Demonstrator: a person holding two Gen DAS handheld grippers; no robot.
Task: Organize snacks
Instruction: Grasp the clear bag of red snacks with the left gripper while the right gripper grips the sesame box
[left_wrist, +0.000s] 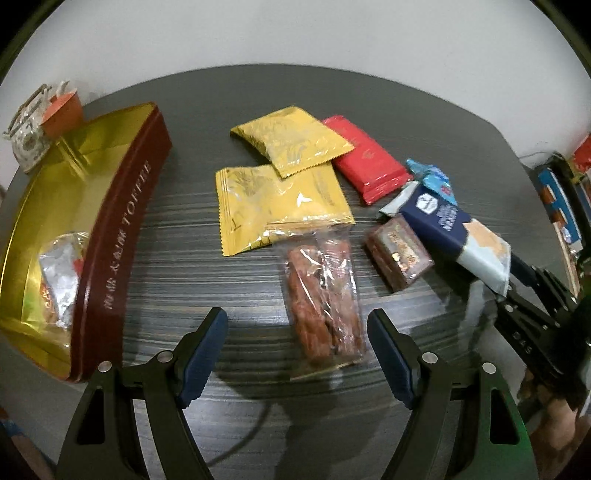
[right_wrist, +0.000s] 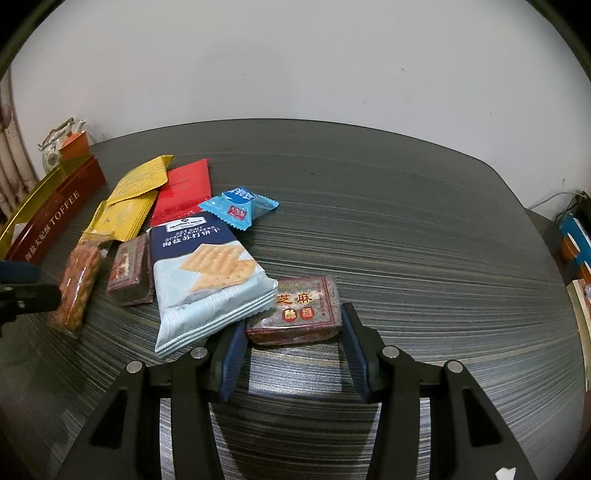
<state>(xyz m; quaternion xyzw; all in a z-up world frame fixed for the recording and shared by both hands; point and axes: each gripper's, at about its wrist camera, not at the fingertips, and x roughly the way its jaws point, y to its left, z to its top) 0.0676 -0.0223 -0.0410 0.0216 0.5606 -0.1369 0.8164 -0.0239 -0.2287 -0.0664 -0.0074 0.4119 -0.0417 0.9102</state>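
Observation:
My left gripper (left_wrist: 295, 315) hangs open over the dark table (left_wrist: 207, 266), its fingers on either side of the near end of a clear packet of brown snack sticks (left_wrist: 321, 295) without touching it. Beyond lie two yellow packets (left_wrist: 291, 138), a red packet (left_wrist: 365, 162), a blue candy (left_wrist: 432, 177), a cracker pack (left_wrist: 454, 232) and a brown sesame block (left_wrist: 399, 254). My right gripper (right_wrist: 294, 317) is shut on a second sesame candy block (right_wrist: 295, 310), with the cracker pack (right_wrist: 207, 280) overlapping its left corner. The open toffee tin (left_wrist: 122, 236) holds a silvery packet (left_wrist: 59, 273).
A teapot (left_wrist: 26, 140) and an orange box (left_wrist: 62, 110) stand behind the tin at the back left. Stacked boxes (right_wrist: 576, 243) sit off the table's right edge. A white wall runs behind the table. A cable (left_wrist: 240, 443) shows below the left gripper.

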